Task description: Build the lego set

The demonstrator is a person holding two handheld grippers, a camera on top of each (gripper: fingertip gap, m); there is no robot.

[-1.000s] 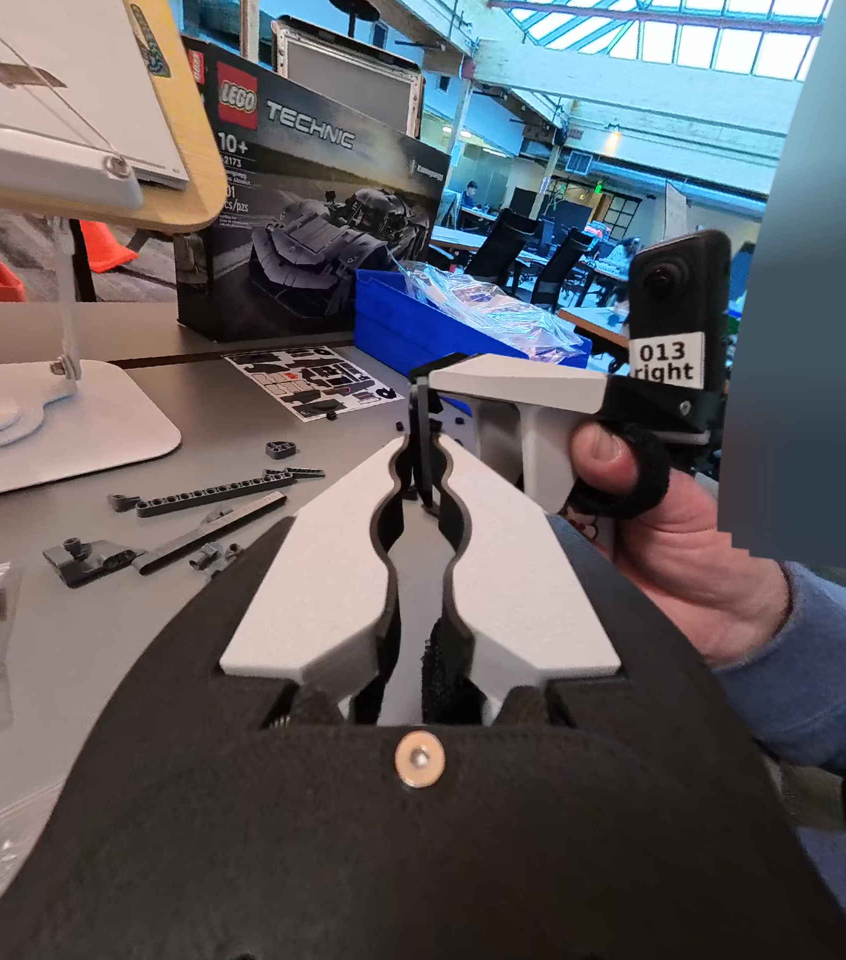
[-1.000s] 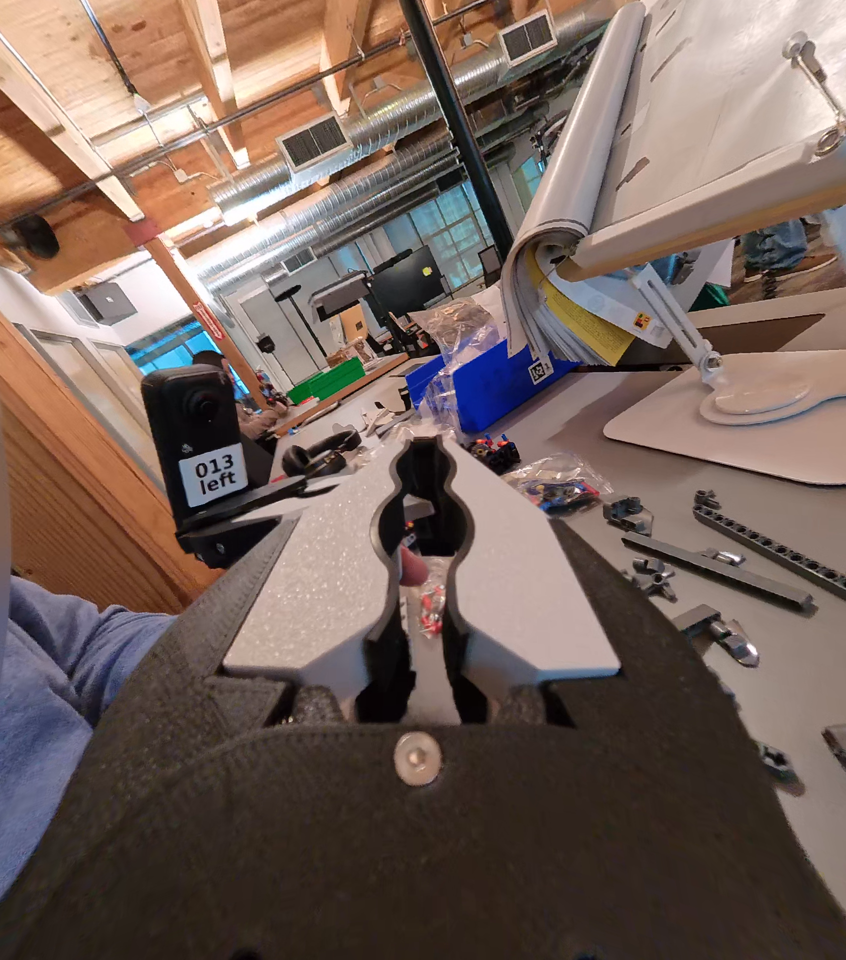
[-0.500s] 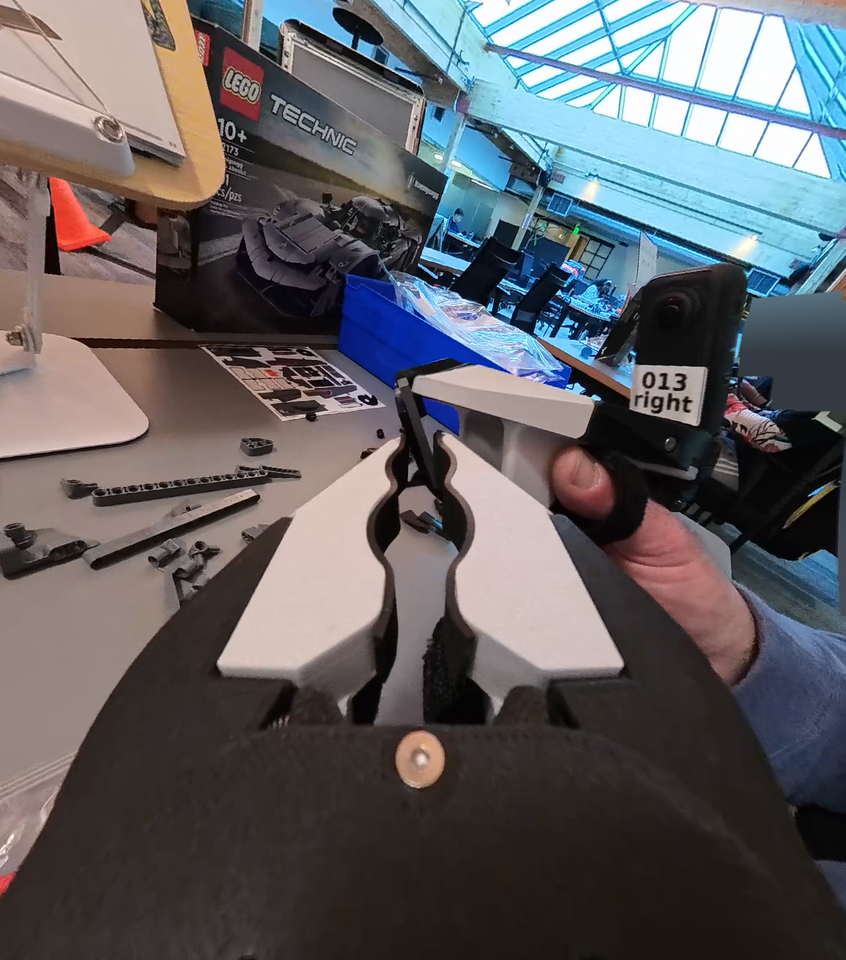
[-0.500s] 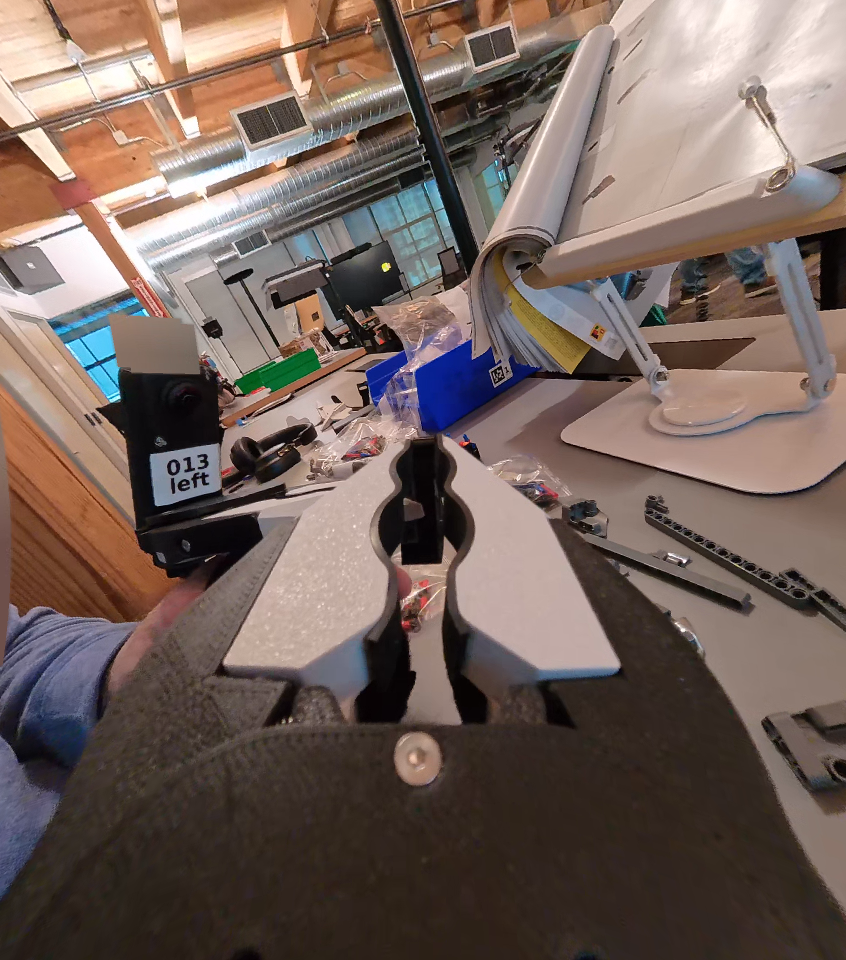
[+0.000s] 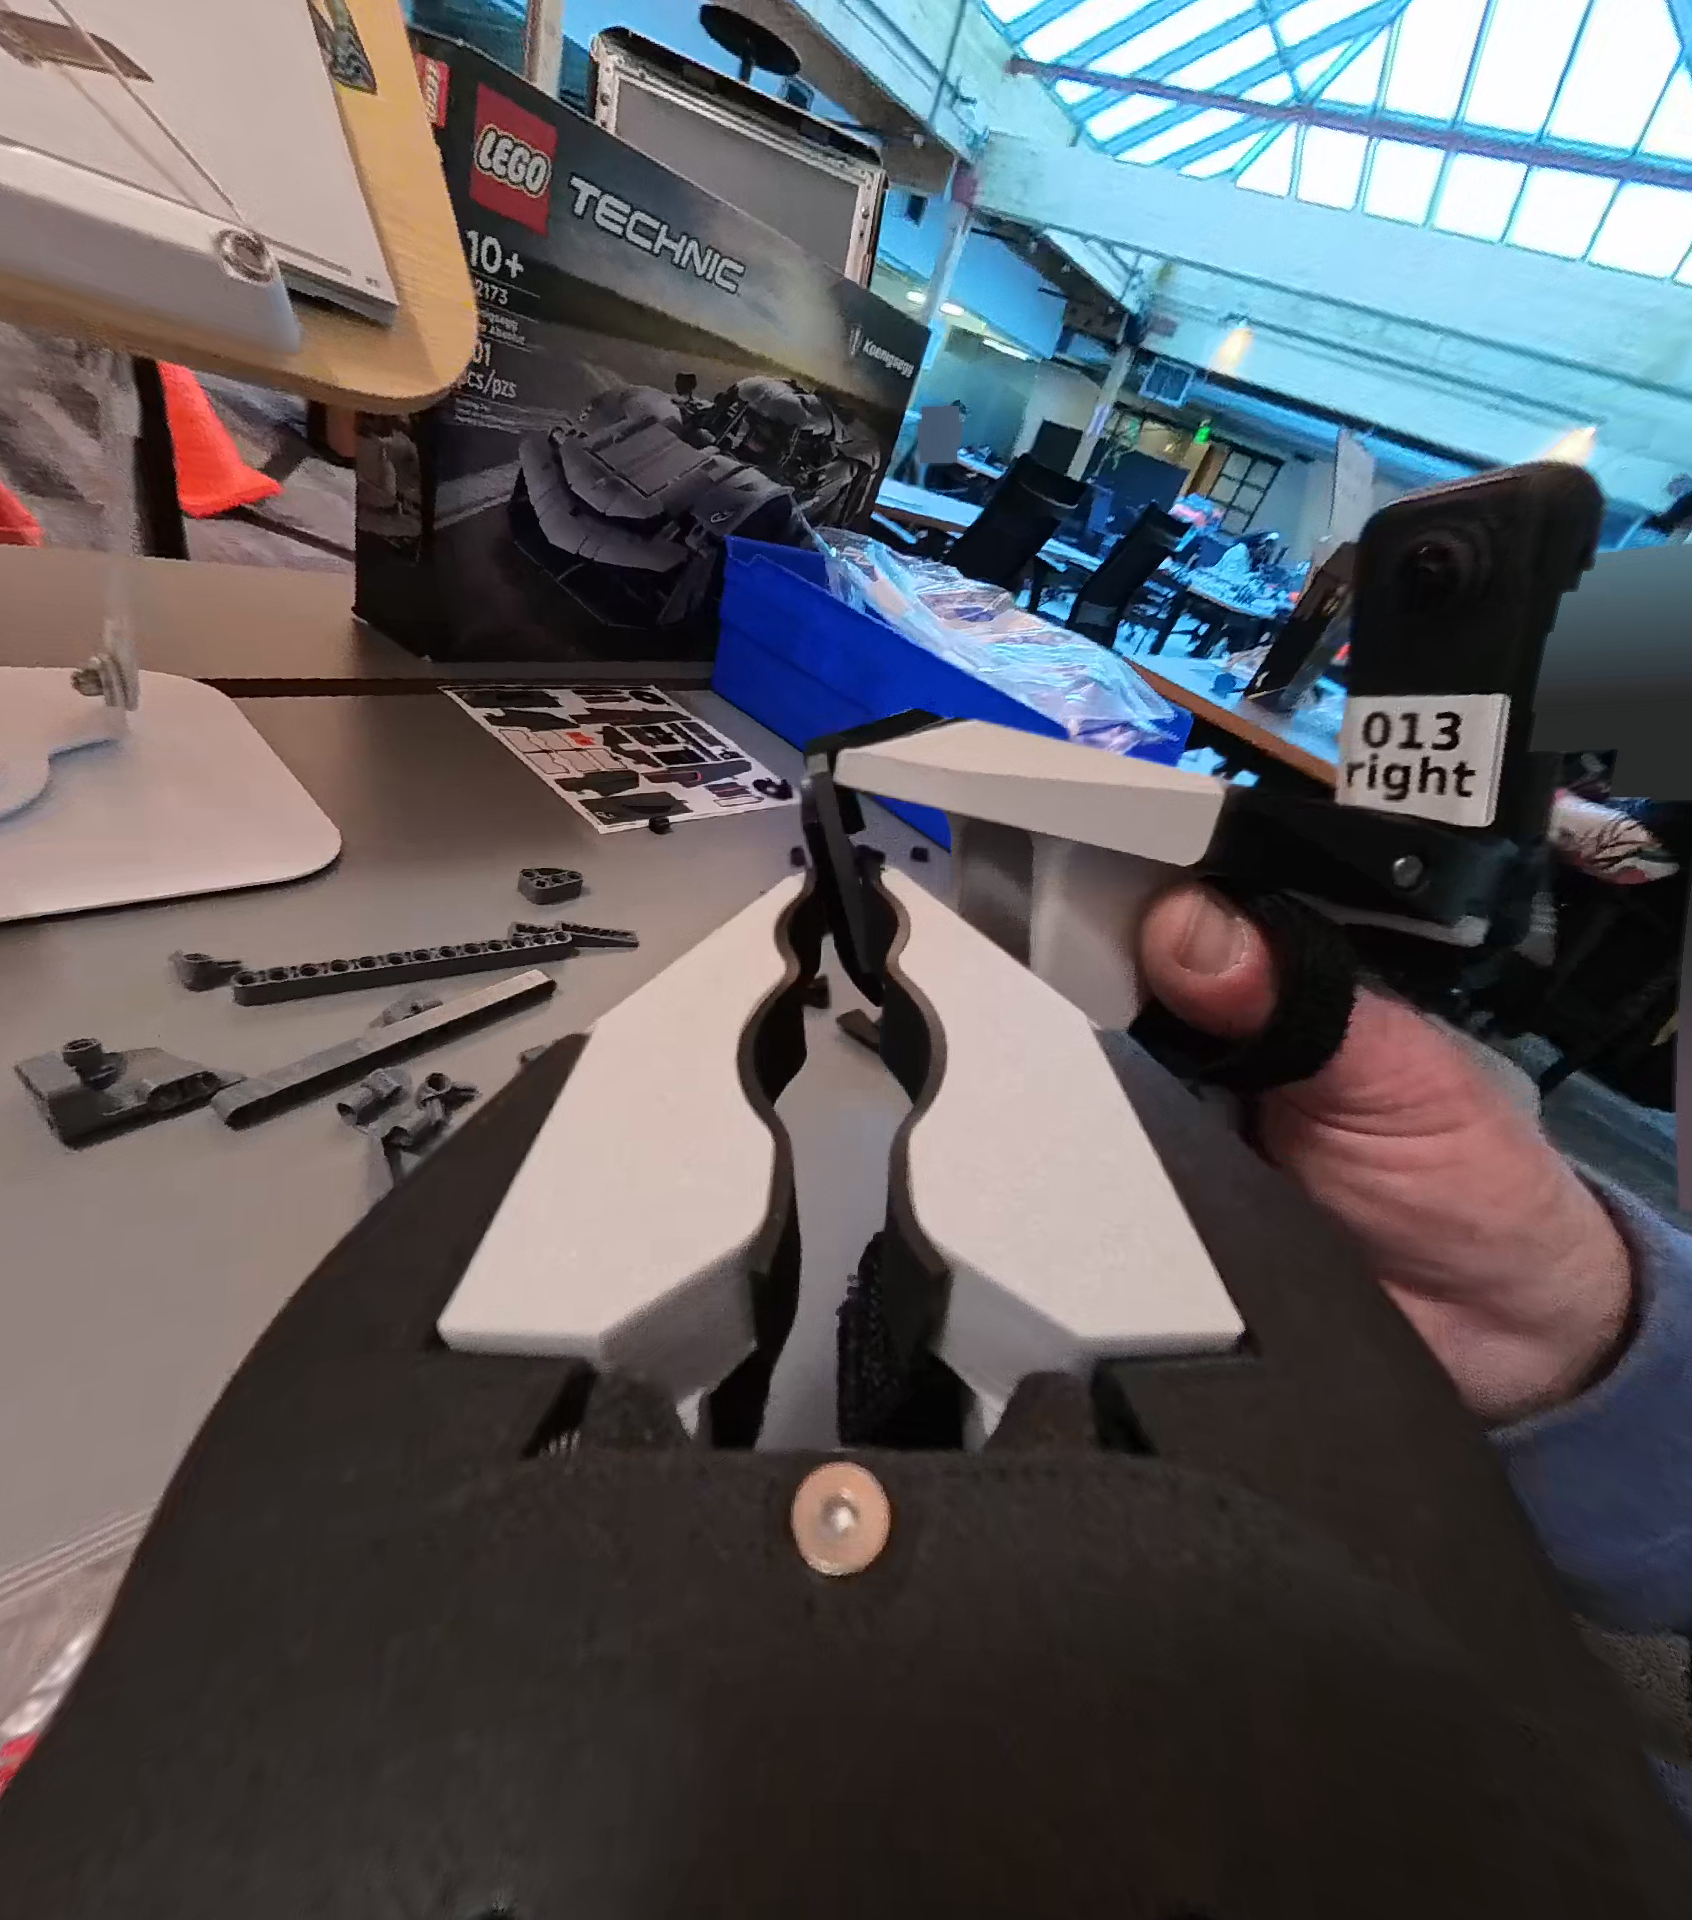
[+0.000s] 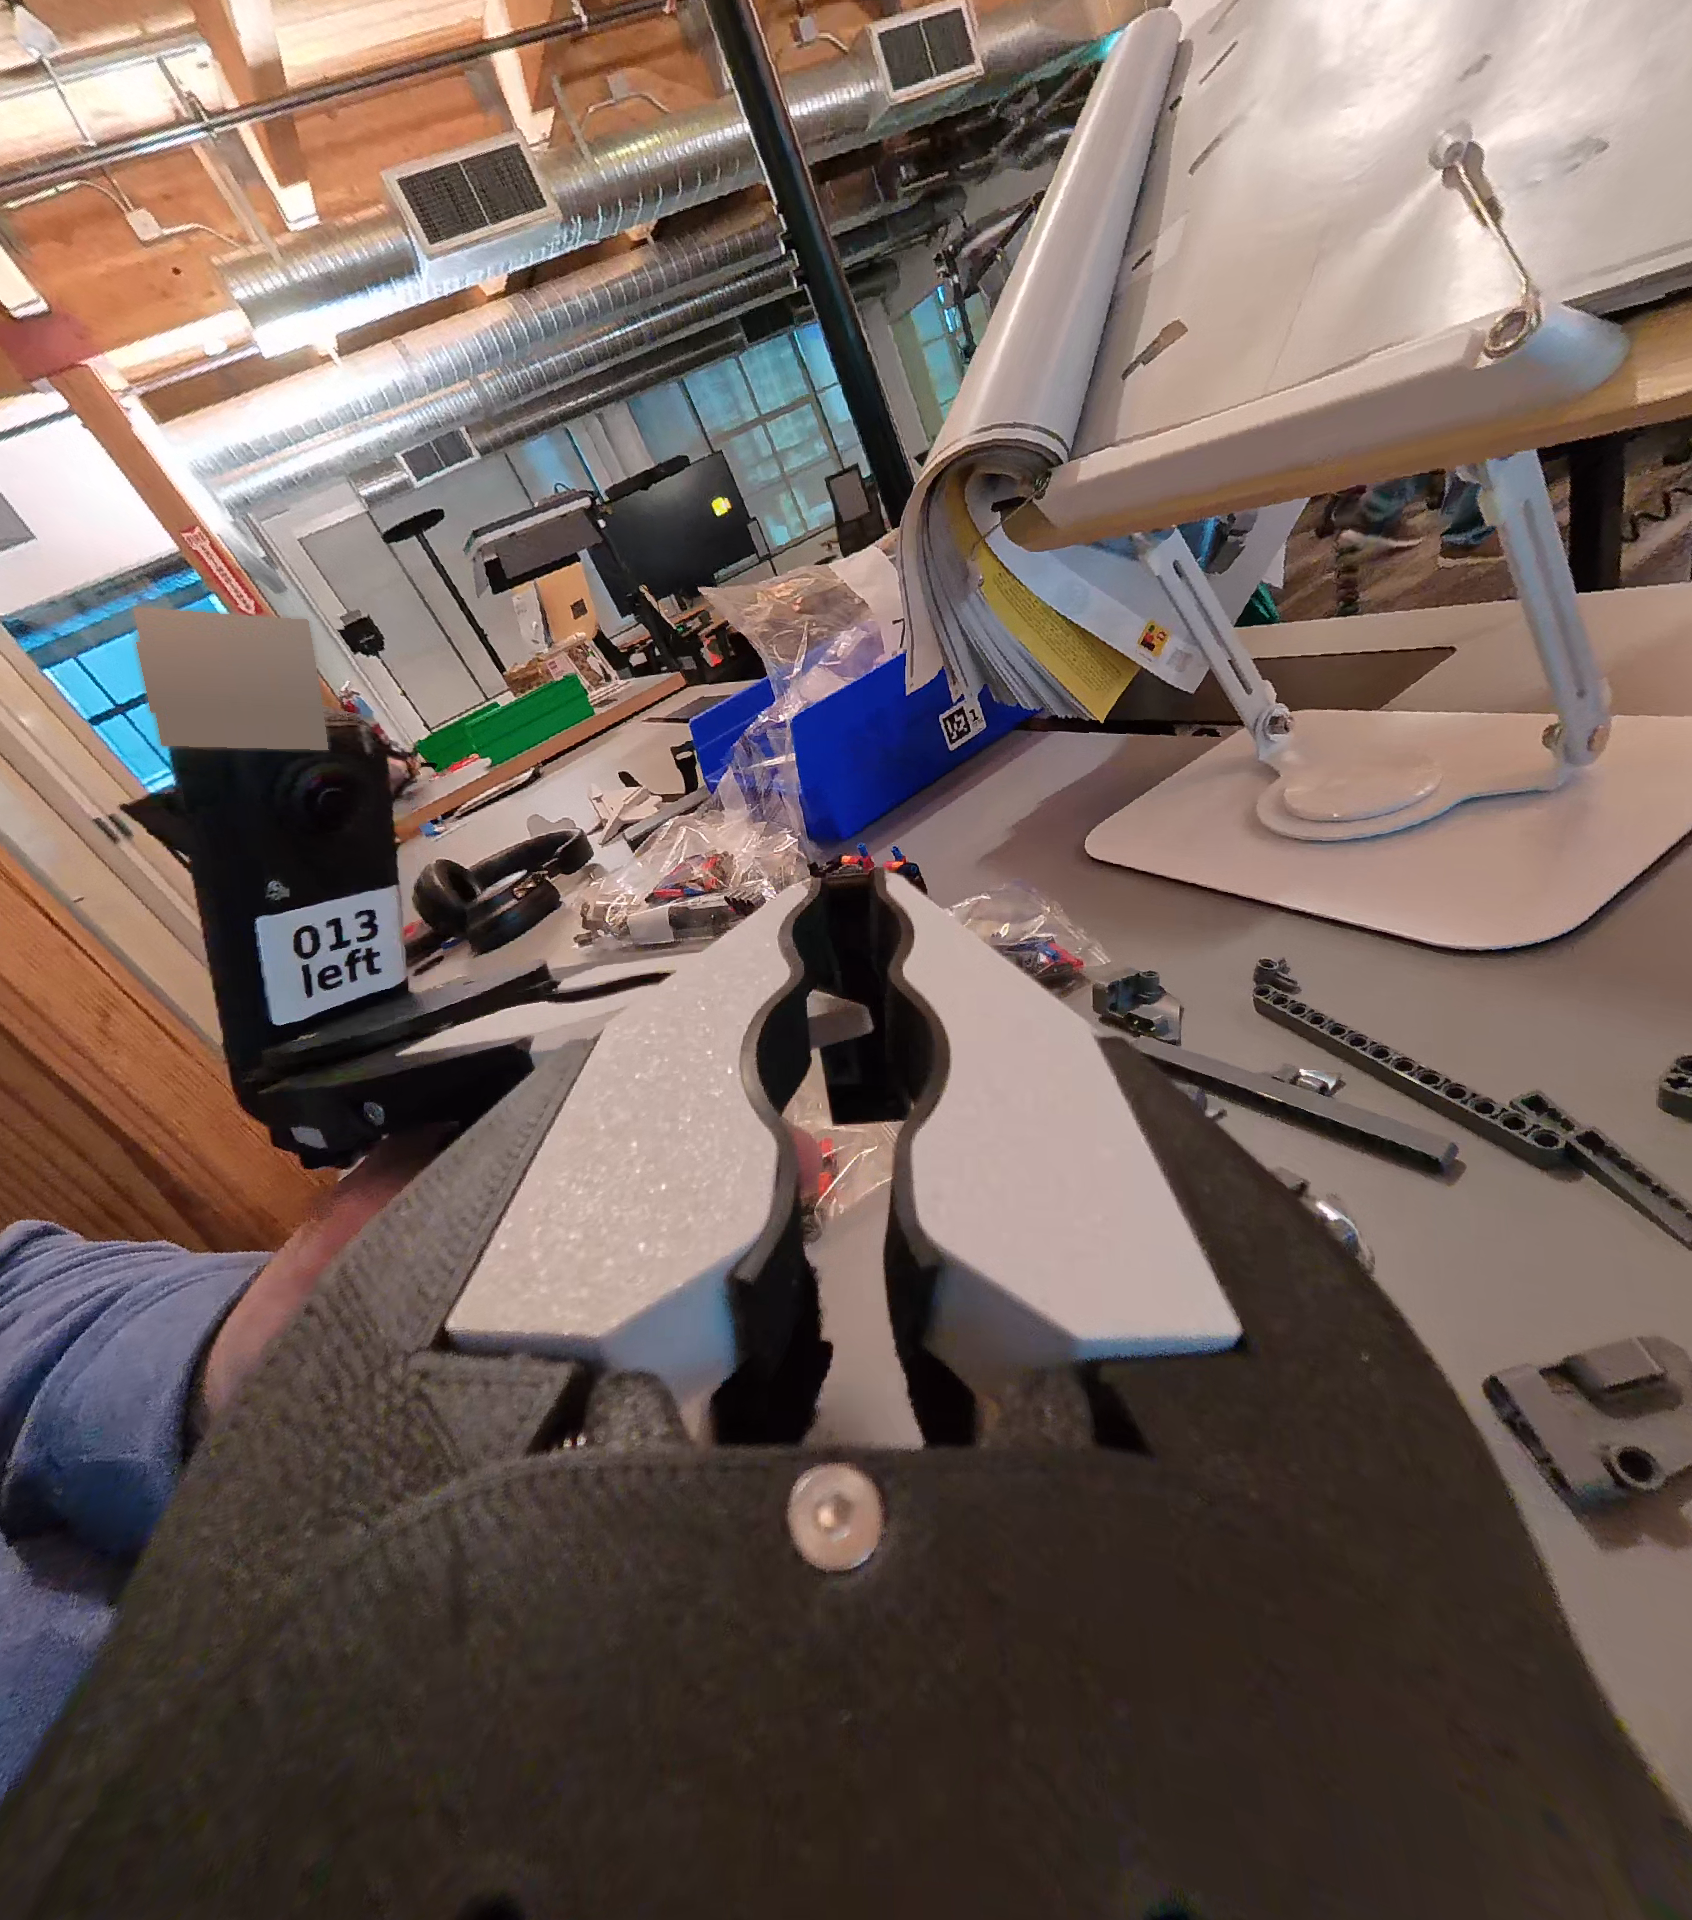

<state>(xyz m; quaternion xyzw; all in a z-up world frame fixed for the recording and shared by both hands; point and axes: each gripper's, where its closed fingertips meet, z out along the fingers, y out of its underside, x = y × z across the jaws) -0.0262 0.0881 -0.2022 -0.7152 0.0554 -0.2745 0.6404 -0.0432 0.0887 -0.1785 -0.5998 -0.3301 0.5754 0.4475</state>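
Honestly, the thing most likely to go wrong is a dropped or mis-seated part. My left claw (image 5: 842, 896) and right claw (image 6: 847, 896) meet tip to tip above the grey surface (image 5: 146, 1299), and something dark sits in the narrow slit between each pair of tips. I cannot tell whether that is a small piece or only the other claw's black pads, so I cannot say whether either claw is gripping or merely nearly closed. If a piece is there, a slight twist of one wrist against the other could pop it loose, and I judge it would vanish among the dark parts below.

I place the loose parts of the lego set by the long dark grey beam with a row of holes (image 5: 395, 961), which lies flat on the surface.

- Left of the beam and nearer me is a dark grey bracket with a round peg (image 5: 115, 1081).
- Just in front of the beam is a plain flat dark grey bar (image 5: 385, 1049), with a few tiny grey connectors (image 5: 406, 1101) by its near end.
- Beyond the beam's right end is a small rounded triangular piece (image 5: 549, 883).
- Farther back is a white sticker sheet (image 5: 613, 753).

Both claws hang right of the beam, raised well clear of all these parts. A hand (image 5: 1361, 1132) holds the right claw at the far right.
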